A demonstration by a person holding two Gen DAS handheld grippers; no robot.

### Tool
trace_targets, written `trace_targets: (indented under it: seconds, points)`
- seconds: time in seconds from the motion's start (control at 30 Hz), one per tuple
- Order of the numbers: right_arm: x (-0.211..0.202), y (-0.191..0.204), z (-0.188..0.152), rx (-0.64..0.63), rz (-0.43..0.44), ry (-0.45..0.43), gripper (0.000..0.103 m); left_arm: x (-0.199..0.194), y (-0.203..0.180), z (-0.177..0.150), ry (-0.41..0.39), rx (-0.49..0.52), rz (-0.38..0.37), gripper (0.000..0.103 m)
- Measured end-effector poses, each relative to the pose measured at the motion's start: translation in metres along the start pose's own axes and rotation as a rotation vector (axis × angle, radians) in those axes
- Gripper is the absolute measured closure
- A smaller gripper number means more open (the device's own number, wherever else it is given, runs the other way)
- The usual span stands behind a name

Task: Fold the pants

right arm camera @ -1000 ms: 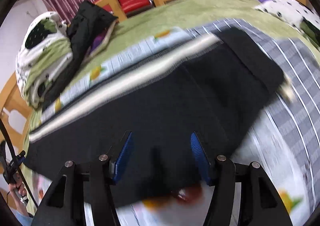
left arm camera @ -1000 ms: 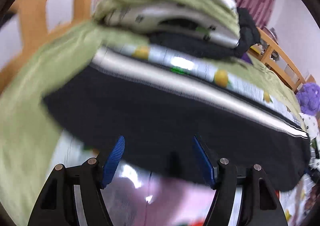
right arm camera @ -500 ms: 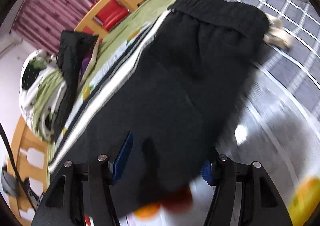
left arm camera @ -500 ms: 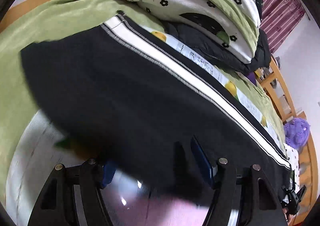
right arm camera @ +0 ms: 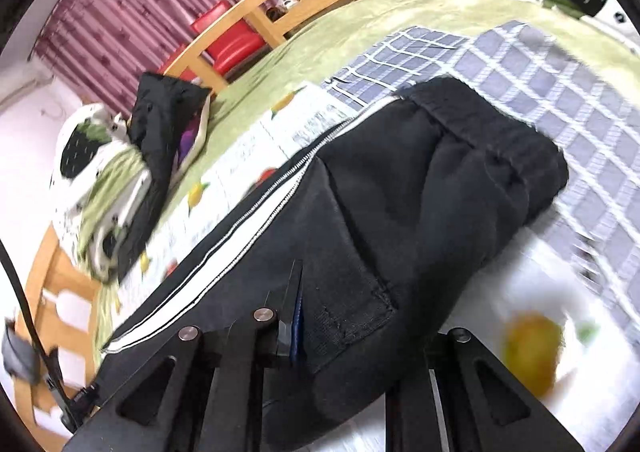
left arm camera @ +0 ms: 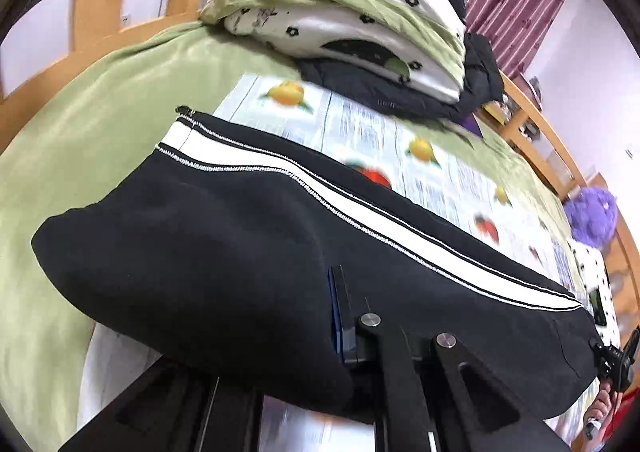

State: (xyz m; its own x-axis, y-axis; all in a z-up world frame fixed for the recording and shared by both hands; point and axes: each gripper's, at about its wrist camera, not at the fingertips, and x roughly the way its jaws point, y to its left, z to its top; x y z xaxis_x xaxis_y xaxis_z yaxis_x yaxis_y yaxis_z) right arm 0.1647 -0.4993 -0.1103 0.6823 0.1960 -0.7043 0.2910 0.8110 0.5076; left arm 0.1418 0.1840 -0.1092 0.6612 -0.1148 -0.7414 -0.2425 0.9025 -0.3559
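Pants [left arm camera: 224,252] of black fabric, edged by a white side stripe [left arm camera: 360,208] with zigzag stitching, are being held stretched lengthwise above the fruit-print sheet [left arm camera: 360,128] on the bed. Cloth near the hem is being pinched by the left gripper [left arm camera: 340,316] at 6 o'clock, its blue pad pressed into the fabric. Near the gathered waistband [right arm camera: 484,124] at 1 o'clock, cloth is being clamped by the right gripper [right arm camera: 298,316], at 6 o'clock in its own view.
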Motion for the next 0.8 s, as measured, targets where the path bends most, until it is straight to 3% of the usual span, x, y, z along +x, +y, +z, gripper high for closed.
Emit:
trace_targets:
  seconds: [0.2, 0.33, 0.4, 0.47, 0.57, 0.67, 0.8]
  points:
    - [-0.065, -0.051, -0.062, -0.034, -0.018, 0.052, 0.086, -0.042, 0.023, -0.072, 0.065, -0.002, -0.021, 0.092]
    - [-0.065, -0.082, -0.094, -0.002, -0.038, 0.072, 0.082, -0.038, 0.026, -0.095, 0.083, 0.009, 0.022, 0.09]
    - [-0.067, -0.095, -0.106, 0.005, -0.071, 0.08, 0.068, -0.036, 0.025, -0.098, 0.096, 0.015, 0.068, 0.076]
    - [-0.075, -0.099, -0.114, -0.008, -0.069, 0.072, 0.064, -0.04, 0.025, -0.098, 0.101, 0.027, 0.139, 0.058]
    - [-0.104, -0.106, -0.115, -0.03, -0.066, 0.004, 0.059, -0.056, 0.024, -0.1, 0.065, 0.049, 0.184, 0.049]
    - [-0.118, -0.125, -0.097, 0.033, -0.068, -0.09, 0.038, -0.071, 0.026, -0.102, 0.037, 0.035, 0.211, 0.043]
    - [-0.075, -0.151, -0.071, 0.158, -0.055, -0.026, 0.037, -0.085, 0.027, -0.101, -0.014, 0.003, 0.199, 0.043]
